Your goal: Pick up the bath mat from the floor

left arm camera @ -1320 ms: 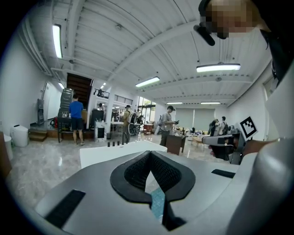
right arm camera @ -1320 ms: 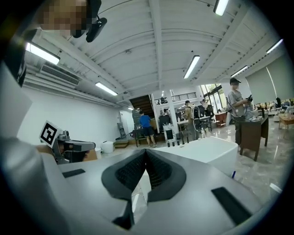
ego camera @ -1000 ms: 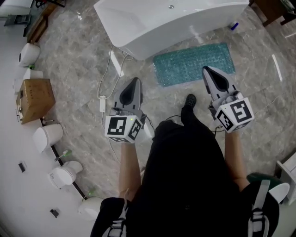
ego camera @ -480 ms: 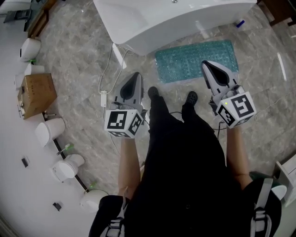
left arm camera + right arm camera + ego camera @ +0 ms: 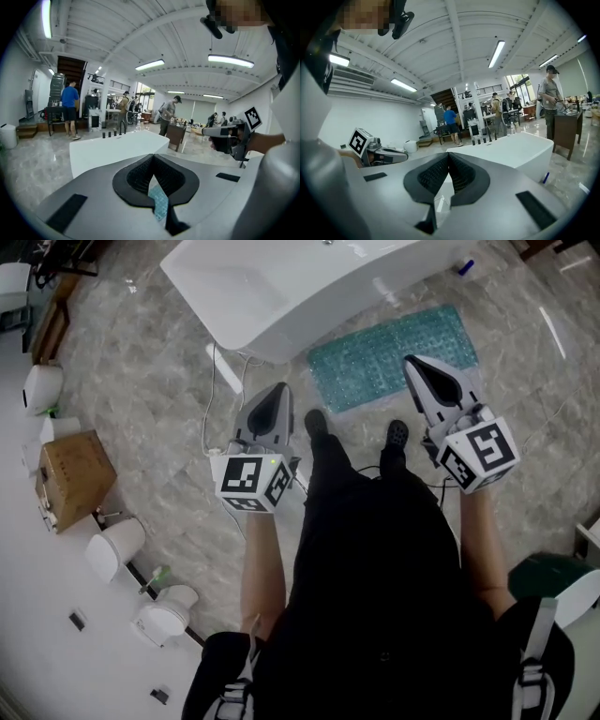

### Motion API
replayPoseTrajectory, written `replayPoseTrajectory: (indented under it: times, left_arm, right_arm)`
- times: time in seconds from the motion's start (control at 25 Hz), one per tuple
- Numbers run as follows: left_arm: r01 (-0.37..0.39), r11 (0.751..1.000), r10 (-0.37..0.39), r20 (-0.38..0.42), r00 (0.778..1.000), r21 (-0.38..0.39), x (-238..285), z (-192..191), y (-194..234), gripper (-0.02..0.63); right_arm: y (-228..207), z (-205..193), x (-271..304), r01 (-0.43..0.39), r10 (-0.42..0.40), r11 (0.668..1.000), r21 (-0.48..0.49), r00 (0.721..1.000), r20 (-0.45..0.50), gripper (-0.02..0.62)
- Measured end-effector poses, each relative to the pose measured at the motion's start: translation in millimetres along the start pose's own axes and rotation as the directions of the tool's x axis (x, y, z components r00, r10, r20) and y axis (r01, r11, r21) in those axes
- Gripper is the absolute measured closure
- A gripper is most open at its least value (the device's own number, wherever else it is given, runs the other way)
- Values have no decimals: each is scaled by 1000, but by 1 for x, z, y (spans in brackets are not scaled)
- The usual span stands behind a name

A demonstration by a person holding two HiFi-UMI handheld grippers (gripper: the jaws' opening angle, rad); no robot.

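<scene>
Left tongs (image 5: pixel 278 390) and right tongs (image 5: pixel 413 363) were shut, empty. Mat (image 5: pixel 394 351) lay flat near tub (image 5: pixel 281 287); edge probably thin, so tongs could skid off.

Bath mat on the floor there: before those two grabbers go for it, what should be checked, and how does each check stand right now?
1. Bath mat flat on the floor, nothing on top: ok.
2. Shoes off the mat: ok, both on bare floor just short of it.
3. Left gripper open: not ok, jaws shut, empty.
4. Right gripper open: not ok, jaws shut, empty.
5. Grippers aimed at the mat: not ok, both look across the room over the tub.
6. Mat's far edge free of the tub: cannot tell, the rim hides it.
</scene>
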State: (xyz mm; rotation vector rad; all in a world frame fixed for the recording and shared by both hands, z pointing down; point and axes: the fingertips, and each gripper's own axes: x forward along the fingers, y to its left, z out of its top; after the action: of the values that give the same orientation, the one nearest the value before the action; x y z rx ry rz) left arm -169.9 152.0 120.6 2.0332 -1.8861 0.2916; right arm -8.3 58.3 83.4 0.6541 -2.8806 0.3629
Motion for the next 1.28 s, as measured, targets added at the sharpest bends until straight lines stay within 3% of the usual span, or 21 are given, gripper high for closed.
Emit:
replayPoseTrajectory:
  times: [0.16,0.32,0.48,0.64,0.8,1.12,1.2,1.28]
  left_arm:
    - [100,994,-99,-35,995,41,14,-1,30,597]
    - [221,974,-216,-74,974,56,27,-10,53,597]
    - [362,932,-357,-116,927,27,45,-23,59,597]
    - [443,896,-431,-189,882,22,65,-52,56,597]
    - [459,888,-452,-228,863,-24,80,-90,54,597]
    - [454,889,-448,-328,831,-64,134,-197,27,597]
    - [428,898,-436,-336,835,-102,147,-227,28,597]
    - [374,917,-398,-340,852,-135,162,-263,34,597]
  right_arm:
    - [13,-4,32,94,-95,994,50,995,9,583]
    - [33,-19,60,173,-172,982,81,985,-10,583]
    - [31,-32,79,257,-256,964,73,966,-22,583]
    - [22,-61,81,329,-323,939,94,943,-75,583]
    - [24,-101,81,342,-322,931,126,934,-158,583]
    - [-11,-186,112,268,-224,951,157,942,-249,583]
    - [-18,-212,125,235,-189,959,159,946,-263,583]
    - [-29,-241,136,211,-160,964,161,947,-279,583]
